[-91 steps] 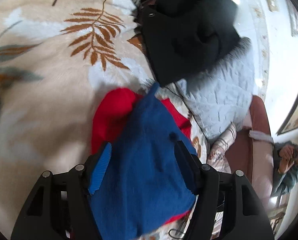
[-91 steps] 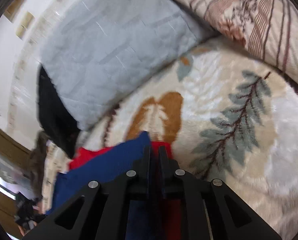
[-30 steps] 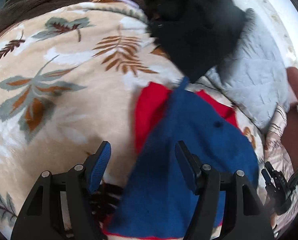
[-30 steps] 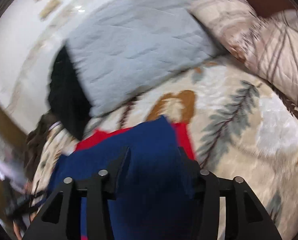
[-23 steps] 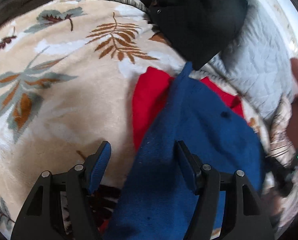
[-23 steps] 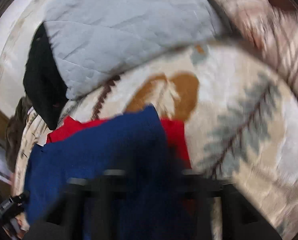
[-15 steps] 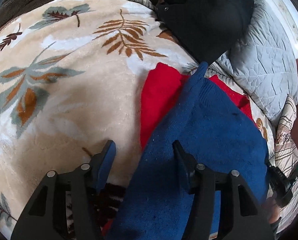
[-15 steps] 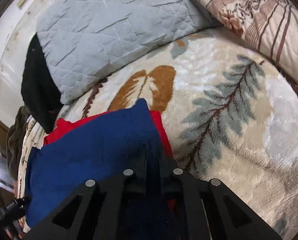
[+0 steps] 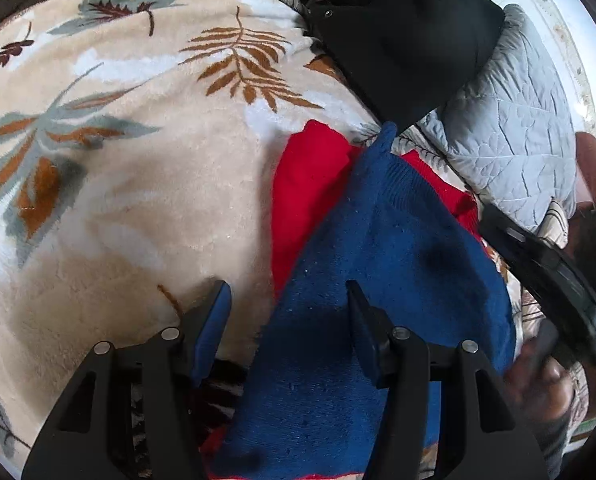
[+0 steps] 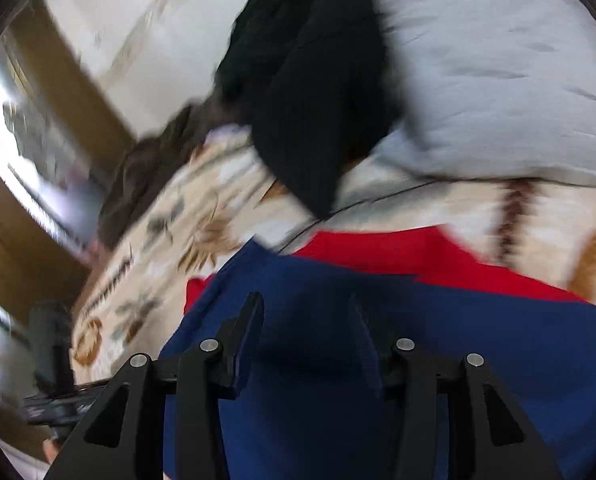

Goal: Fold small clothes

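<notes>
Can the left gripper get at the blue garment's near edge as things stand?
Probably yes: the left gripper stands open right over the blue garment, its edge between the fingers, nothing lying on it there.

A cream plush blanket (image 9: pixel 145 184) printed with brown and grey-green leaves covers the bed. At its far edge a black garment (image 9: pixel 410 36) lies partly over a grey quilted pillow (image 9: pixel 514 128), with a striped patterned pillow (image 9: pixel 556 224) just beside it.
</notes>
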Demonstrator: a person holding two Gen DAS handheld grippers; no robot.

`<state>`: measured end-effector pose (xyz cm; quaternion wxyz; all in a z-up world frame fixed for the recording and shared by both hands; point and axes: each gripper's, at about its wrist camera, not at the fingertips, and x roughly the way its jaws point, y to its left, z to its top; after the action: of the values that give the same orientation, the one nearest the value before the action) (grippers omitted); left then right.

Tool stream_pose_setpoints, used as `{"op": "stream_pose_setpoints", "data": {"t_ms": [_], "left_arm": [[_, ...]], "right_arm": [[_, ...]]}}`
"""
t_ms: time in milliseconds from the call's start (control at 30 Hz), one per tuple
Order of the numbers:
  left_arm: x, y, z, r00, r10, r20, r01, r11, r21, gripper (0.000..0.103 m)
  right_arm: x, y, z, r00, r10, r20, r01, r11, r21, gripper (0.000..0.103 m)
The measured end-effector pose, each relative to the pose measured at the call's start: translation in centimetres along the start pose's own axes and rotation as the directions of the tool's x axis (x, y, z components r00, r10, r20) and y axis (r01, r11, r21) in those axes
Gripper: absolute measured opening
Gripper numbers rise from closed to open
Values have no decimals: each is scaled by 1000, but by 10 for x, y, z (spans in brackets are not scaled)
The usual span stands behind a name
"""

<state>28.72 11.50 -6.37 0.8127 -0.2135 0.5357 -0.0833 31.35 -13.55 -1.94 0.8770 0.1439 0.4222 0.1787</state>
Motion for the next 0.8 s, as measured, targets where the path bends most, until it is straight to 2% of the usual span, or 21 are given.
{"op": "stream_pose_setpoints", "data": {"t_ms": [100, 200, 233, 267, 300, 400, 433, 500, 533, 567, 700, 733, 767, 800], "left_arm": [[1, 2, 1, 1000, -15, -9, 15, 1000, 5, 56], [1, 2, 1, 1000, -24, -13, 24, 1000, 8, 57], [0, 3, 2, 999, -31, -15, 31, 1000, 3, 57], [0, 4, 2, 999, -38, -17, 38, 999, -3, 57], [-1, 6, 3, 999, -48, -17, 48, 999, -14, 57], [-2, 12, 4, 997, -76, -14, 75, 996, -50, 57], [-1, 14, 5, 997, -78, -15, 78, 995, -56, 57], [-1, 15, 5, 996, -83, -17, 82, 995, -58, 57], [-2, 15, 5, 996, -82, -16, 81, 995, -56, 57], [-5, 14, 6, 997, -76, -7, 76, 996, -53, 57], [-27, 7, 6, 991, -91, 100, 94, 995, -22, 59], [-29, 3, 5, 989, -97, 111, 99, 995, -8, 65], [-29, 0, 4, 990, -88, 115, 88, 996, 3, 67], [-26, -4, 2, 992, -54, 112, 53, 999, 13, 67]], "right_arm": [[41, 20, 2, 996, -39, -76, 36, 998, -50, 46], [76, 33, -1, 982, -104, -159, 85, 989, -123, 48], [79, 41, -2, 979, -146, -144, 118, 975, -189, 30], [84, 56, -2, 975, -178, -131, 132, 945, -301, 6], [86, 62, 0, 974, -181, -137, 128, 936, -327, 4], [79, 65, 13, 988, -130, -80, 105, 959, -264, 4], [80, 61, 16, 990, -119, -81, 98, 969, -229, 4], [91, 51, 16, 976, -175, -127, 150, 972, -183, 4], [88, 46, 13, 978, -161, -129, 140, 977, -160, 5], [81, 44, 13, 984, -134, -115, 118, 983, -142, 10], [28, 19, 3, 999, -38, -16, 38, 999, 4, 14], [15, 10, -3, 1000, -29, 2, 29, 999, 37, 20], [4, 0, -12, 1000, -30, 10, 29, 997, 66, 26], [-5, -12, -23, 999, -54, 6, 53, 995, 89, 28]]}}
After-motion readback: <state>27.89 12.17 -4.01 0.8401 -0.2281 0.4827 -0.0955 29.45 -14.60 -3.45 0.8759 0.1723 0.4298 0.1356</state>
